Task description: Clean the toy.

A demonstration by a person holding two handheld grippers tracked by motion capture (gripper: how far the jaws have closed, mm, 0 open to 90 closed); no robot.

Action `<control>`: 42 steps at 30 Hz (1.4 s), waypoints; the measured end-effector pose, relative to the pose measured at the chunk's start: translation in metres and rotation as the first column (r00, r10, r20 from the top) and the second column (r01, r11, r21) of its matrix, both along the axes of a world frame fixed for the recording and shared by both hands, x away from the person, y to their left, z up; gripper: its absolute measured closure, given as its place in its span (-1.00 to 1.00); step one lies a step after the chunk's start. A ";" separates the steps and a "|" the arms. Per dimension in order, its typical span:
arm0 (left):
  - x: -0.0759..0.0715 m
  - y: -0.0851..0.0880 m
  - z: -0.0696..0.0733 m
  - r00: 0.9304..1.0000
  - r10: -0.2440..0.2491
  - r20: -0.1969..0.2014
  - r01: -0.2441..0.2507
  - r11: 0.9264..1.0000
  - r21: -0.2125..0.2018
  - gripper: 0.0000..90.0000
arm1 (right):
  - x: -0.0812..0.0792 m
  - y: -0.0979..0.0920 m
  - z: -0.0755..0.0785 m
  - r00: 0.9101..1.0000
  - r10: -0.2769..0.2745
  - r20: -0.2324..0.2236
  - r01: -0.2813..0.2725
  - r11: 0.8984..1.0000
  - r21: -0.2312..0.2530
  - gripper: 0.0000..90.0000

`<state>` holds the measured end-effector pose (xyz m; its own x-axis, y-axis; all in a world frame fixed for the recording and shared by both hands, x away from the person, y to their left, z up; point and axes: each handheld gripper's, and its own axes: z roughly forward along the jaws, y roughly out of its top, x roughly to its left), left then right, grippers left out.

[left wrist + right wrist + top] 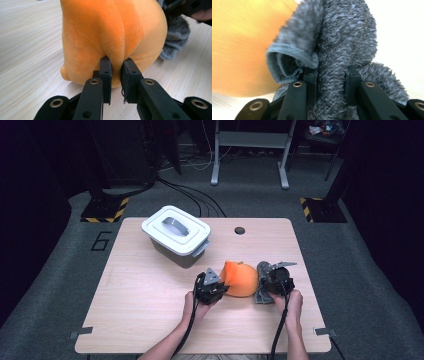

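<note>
An orange plush toy (241, 278) lies on the wooden table (150, 310) between my two grippers. My left gripper (212, 285) is at its left side, and in the left gripper view the jaws pinch a fold of the orange plush toy (112, 37). A grey fuzzy cloth (262, 281) lies against the toy's right side. My right gripper (275, 280) is shut on the grey fuzzy cloth (342, 42); a thick fold fills the gap between its jaws, with the orange plush toy (239, 47) blurred at the left.
A white lidded bin (176, 235) with a grey handle stands at the back left of the table. A small round hole (240, 230) sits near the far edge. Metal stand legs (250, 155) rise on the floor beyond.
</note>
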<state>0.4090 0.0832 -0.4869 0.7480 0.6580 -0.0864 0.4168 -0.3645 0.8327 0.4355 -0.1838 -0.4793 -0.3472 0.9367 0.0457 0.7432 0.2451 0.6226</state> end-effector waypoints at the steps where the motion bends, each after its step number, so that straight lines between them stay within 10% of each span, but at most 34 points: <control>1: 0.000 0.000 0.000 1.000 0.000 0.000 0.000 1.000 0.000 0.77 | 0.002 -0.001 -0.005 1.000 0.002 -0.023 -0.002 1.000 -0.001 0.54; 5: 0.000 0.001 0.000 1.000 0.003 -0.002 -0.003 1.000 -0.001 0.77 | 0.003 -0.003 -0.008 0.998 -0.012 -0.054 0.013 1.000 0.014 0.54; 11: 0.001 0.003 0.001 1.000 -0.001 0.002 0.001 1.000 0.001 0.77 | -0.007 -0.010 0.023 0.998 -0.025 0.050 0.023 0.999 0.032 0.55; 21: -0.002 0.001 0.001 1.000 -0.005 0.014 0.005 1.000 0.011 0.76 | -0.019 0.034 0.080 0.975 0.138 0.176 -0.143 0.990 0.015 0.54; 30: -0.003 -0.002 0.003 0.999 -0.013 0.034 0.011 0.999 0.038 0.77 | -0.011 0.085 0.080 0.952 0.255 0.170 -0.249 0.967 -0.053 0.54; 42: -0.002 -0.002 0.003 1.000 -0.011 0.025 0.011 1.000 0.029 0.77 | -0.013 0.069 0.074 0.965 0.203 0.164 -0.196 0.979 -0.056 0.54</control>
